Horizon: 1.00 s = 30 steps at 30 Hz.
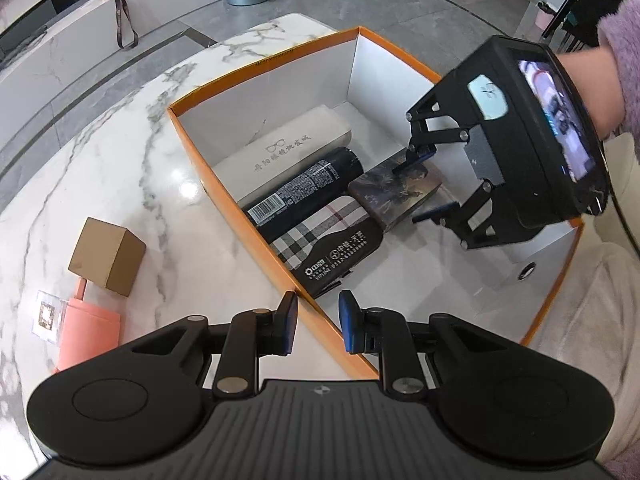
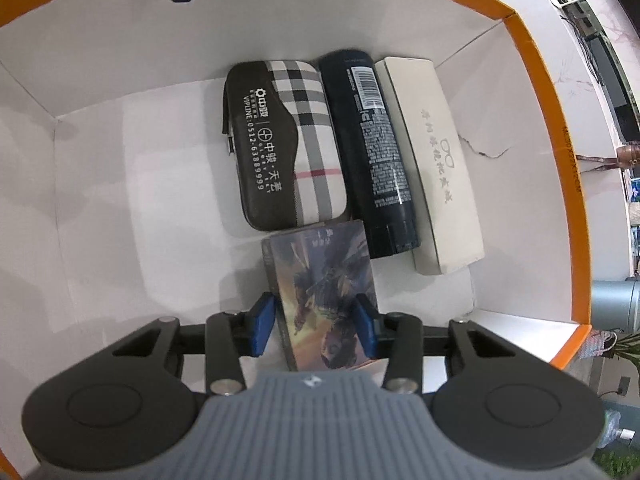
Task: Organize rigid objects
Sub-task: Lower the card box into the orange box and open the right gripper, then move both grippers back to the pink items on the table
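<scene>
The illustrated card box (image 2: 320, 280) is lying flat on the floor of the orange-rimmed carton (image 2: 532, 52), its far end butting up near the plaid case (image 2: 288, 140) and the black can (image 2: 372, 152), with the white glasses case (image 2: 432, 160) beyond those against the carton wall. The right gripper (image 2: 316, 326) is reaching down over the card box, blue pads (image 2: 264, 326) straddling its near end; jaws are sitting about half open. The right pad looks to be touching or just off the box edge, the left pad is showing a sliver of gap, so I can't call it a firm grip. My read: it's placing or nudging this box into the row. To do it well, keep the box flat, square its long edge to the can, slide it snug beside the plaid case's end without riding up on it, then open fully and lift straight up so the pads aren't dragging it askew. The left gripper (image 1: 318, 326) is hovering over the carton's near orange rim (image 1: 256, 240), jaws nearly closed with nothing between them. Still outside on the marble table (image 1: 120, 160): a brown cardboard cube (image 1: 108, 256), a pink item (image 1: 88, 332) and a small clear case (image 1: 48, 316), all close together.
</scene>
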Available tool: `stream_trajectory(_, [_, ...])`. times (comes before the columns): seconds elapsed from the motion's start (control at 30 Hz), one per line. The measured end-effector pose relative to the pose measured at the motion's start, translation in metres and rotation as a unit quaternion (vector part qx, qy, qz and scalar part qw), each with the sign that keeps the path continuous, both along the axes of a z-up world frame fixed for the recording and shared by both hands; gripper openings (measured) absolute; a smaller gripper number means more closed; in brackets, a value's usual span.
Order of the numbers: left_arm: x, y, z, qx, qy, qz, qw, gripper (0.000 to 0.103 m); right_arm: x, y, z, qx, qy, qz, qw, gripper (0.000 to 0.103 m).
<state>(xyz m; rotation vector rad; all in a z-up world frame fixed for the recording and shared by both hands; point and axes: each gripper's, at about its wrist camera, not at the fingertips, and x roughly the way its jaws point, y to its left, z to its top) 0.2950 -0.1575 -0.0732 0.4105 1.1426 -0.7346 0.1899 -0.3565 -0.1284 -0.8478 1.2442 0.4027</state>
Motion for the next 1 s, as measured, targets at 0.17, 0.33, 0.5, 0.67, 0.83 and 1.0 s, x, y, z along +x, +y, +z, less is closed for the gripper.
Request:
stream_trajectory(0.17, [-0.012,0.019,0.030,-0.031,-0.021,-0.003,0.9993,0.025,-0.003,0.007,0.026,0.029,-0.034,-0.029,0.999,0.045])
stream_trajectory(0.33, [-0.023,0.056,0.060,-0.029,-0.063,0.033,0.9970,0.027,-0.029,0.041,0.058,0.073,-0.114,-0.066,0.989,0.050])
stream_trajectory(0.5, [-0.032,0.105,0.075,-0.014,-0.093,0.081,0.9922,0.027,-0.020,0.066,0.084,0.132,-0.175,-0.100,0.970,0.049])
stream_trajectory(0.67, [-0.040,0.148,0.073,-0.012,-0.106,0.113,0.9879,0.027,-0.012,0.099,0.109,0.185,-0.202,-0.119,0.954,0.049])
stream_trajectory(0.83, [-0.038,0.172,0.055,-0.006,-0.128,0.124,0.9840,0.037,0.012,0.139,0.105,0.193,-0.195,-0.123,0.954,0.049])
stream_trajectory(1.0, [-0.023,0.183,0.024,-0.002,-0.137,0.103,0.9852,0.051,0.052,0.161,0.085,0.180,-0.168,-0.152,0.957,0.048])
